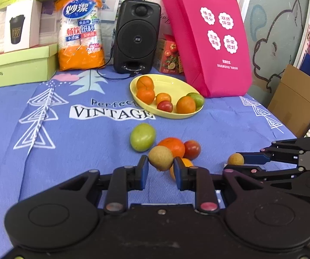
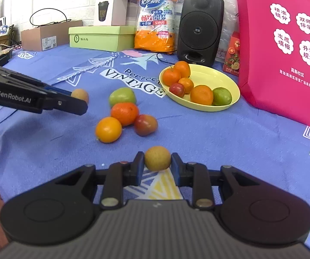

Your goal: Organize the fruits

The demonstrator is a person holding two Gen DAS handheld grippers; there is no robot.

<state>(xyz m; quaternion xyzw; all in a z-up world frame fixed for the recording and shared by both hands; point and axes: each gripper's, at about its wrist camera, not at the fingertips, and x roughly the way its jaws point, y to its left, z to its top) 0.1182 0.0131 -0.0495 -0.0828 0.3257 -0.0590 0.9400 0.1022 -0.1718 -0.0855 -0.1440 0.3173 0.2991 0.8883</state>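
My left gripper (image 1: 161, 165) is shut on a small tan-brown fruit (image 1: 161, 158) just above the cloth; it also shows in the right wrist view (image 2: 79, 95). My right gripper (image 2: 157, 165) is shut on a second tan-brown fruit (image 2: 157, 158), seen from the left wrist view (image 1: 235, 159). On the cloth lie a green fruit (image 2: 122, 97), an orange (image 2: 124, 113), a yellow-orange fruit (image 2: 108, 129) and a red fruit (image 2: 145, 124). A yellow plate (image 2: 224, 73) behind them holds several oranges, a red fruit and a green one.
A pink bag (image 2: 284, 49) stands right of the plate. A black speaker (image 2: 199, 27), an orange cup pack (image 2: 156, 21), a green box (image 2: 101, 37) and a cardboard box (image 2: 47, 35) line the back of the blue tablecloth (image 2: 219, 142).
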